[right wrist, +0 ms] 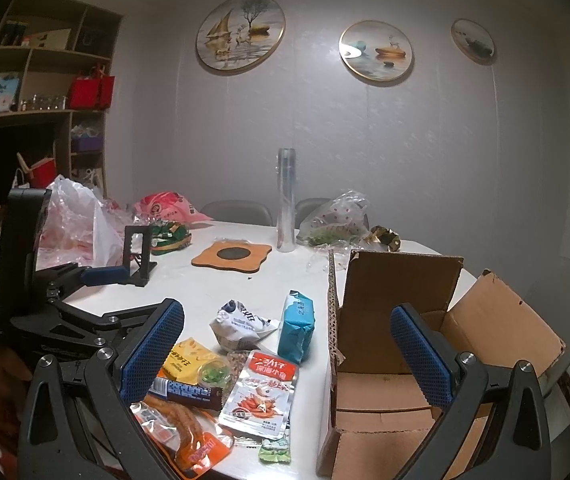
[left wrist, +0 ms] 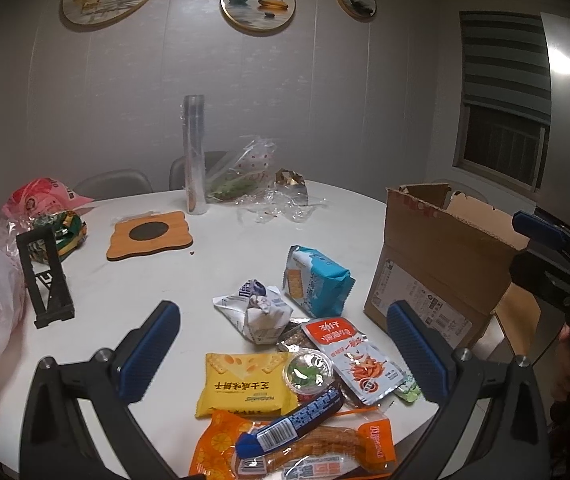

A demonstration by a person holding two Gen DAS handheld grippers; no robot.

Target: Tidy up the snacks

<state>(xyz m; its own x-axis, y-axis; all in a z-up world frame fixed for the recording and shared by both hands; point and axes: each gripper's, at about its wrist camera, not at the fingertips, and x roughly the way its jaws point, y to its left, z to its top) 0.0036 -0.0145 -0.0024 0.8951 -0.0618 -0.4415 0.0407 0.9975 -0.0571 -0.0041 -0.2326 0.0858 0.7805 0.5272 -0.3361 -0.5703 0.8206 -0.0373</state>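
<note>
Left tool: jaws spread wide, nothing between them, held above the near edge of the white tabletop. Right tool: jaws likewise wide apart, empty.

Snacks lie loose in a cluster on the tabletop, under and just ahead of the left tool. Between its fingers: yellow cracker pack, a small clear cup with green contents resting beside it, and a red-and-white pouch toward the right finger. Nearest the camera: orange pack with a dark blue bar lying across it. Ahead of the fingers: crumpled white wrapper and, just beyond it, a light blue pack.

Cardboard box stands open to the right of the cluster, flaps up; the right tool's right finger is in front of its opening. Inside appears empty as far as visible. In the left view the box sits ahead of the right finger, with the right tool's blue tip showing at the far right edge.

Further ahead of the left tool: wooden coaster, tall clear tube, crumpled plastic bags. Off to its left: black stand.
</note>
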